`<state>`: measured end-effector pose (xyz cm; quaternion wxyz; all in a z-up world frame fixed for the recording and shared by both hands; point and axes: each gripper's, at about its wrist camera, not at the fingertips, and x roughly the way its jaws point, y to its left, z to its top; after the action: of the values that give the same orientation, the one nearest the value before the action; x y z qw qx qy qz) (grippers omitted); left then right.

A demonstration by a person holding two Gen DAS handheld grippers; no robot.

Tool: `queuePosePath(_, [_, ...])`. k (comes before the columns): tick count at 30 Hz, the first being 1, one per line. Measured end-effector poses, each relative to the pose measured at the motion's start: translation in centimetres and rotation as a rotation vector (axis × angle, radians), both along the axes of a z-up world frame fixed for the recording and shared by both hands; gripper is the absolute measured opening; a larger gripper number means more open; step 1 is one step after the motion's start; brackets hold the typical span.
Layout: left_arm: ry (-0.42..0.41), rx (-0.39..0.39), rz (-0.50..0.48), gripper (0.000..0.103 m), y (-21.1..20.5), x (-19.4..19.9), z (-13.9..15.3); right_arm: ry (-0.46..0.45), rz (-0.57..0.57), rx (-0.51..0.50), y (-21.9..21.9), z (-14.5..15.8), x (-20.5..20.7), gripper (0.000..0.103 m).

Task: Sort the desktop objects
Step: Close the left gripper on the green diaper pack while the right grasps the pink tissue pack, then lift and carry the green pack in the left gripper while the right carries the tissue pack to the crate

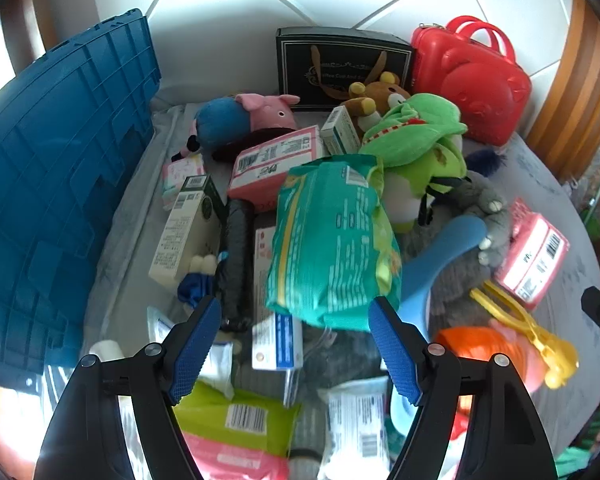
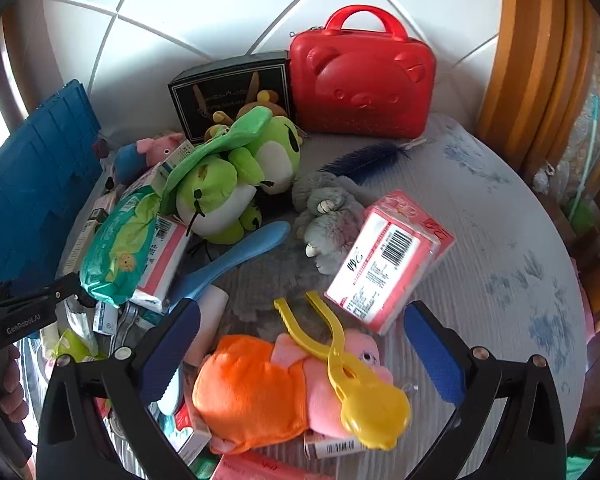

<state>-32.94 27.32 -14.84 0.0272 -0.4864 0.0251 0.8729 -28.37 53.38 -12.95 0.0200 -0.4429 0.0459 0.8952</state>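
Everything lies in one loose heap on the worktop (image 2: 500, 208), a grey patterned surface with its right part bare, which suggests the sorting has barely begun. Along the back wall stand the bigger containers: a red case (image 2: 360, 80) with a bear face, upright beside a black box (image 2: 232, 88), and at the left a blue crate (image 1: 60, 184) on its side or edge, likely the places sorted things will go.

The soft toys cluster in the middle: a green frog toy (image 2: 236, 176) leans on the packets, a grey plush (image 2: 328, 216) lies just right of it, and an orange and pink plush pig (image 2: 268, 392) lies nearest, with yellow plastic clamps (image 2: 348, 368) resting across it. A teal packet (image 1: 332, 240) sits propped on top of pink and white cartons, and a pink tissue pack (image 2: 388, 256) lies flat, apart from the heap.

The left tongs (image 1: 296, 344) point steeply down over the heap, spread wide and empty, framing the lower end of the teal packet without touching it. The right tongs (image 2: 300, 352) also tilt steeply down, spread wide and empty, straddling the plush pig and clamps from above. A hand (image 2: 8, 392) grips the left handle at the edge of the right view.
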Motion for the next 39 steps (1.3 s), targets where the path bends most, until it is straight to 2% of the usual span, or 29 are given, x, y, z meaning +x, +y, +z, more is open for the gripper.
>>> queuePosePath(8, [-0.048,0.018,-0.013,0.077,1.0,-4.2,-1.9,-0.048,-0.102,0.016,3.7,-2.0,-2.8,0.103])
queuePosePath(11, [-0.065,0.042,-0.059,0.084,2.0,-5.7,-2.8,-0.086,-0.179,0.004,6.0,-3.6,-3.8,0.103])
queuePosePath(13, [-0.082,0.044,-0.086,0.093,2.7,-6.8,-3.6,-0.111,-0.236,-0.016,7.4,-4.8,-4.5,0.103])
queuePosePath(18, [-0.114,0.073,-0.132,0.097,4.6,-8.5,-5.3,-0.168,-0.302,-0.035,8.8,-7.7,-6.6,0.103])
queuePosePath(22, [-0.124,0.042,-0.143,0.099,6.2,-9.1,-6.6,-0.191,-0.310,-0.063,9.0,-9.2,-8.1,0.103])
queuePosePath(31, [-0.052,-0.038,-0.099,0.097,8.0,-9.1,-6.8,-0.236,-0.286,-0.057,8.5,-12.3,-11.1,0.103])
queuePosePath(39, [-0.022,-0.071,-0.092,0.093,8.5,-9.2,-6.7,-0.227,-0.287,-0.025,8.3,-13.0,-11.5,0.103])
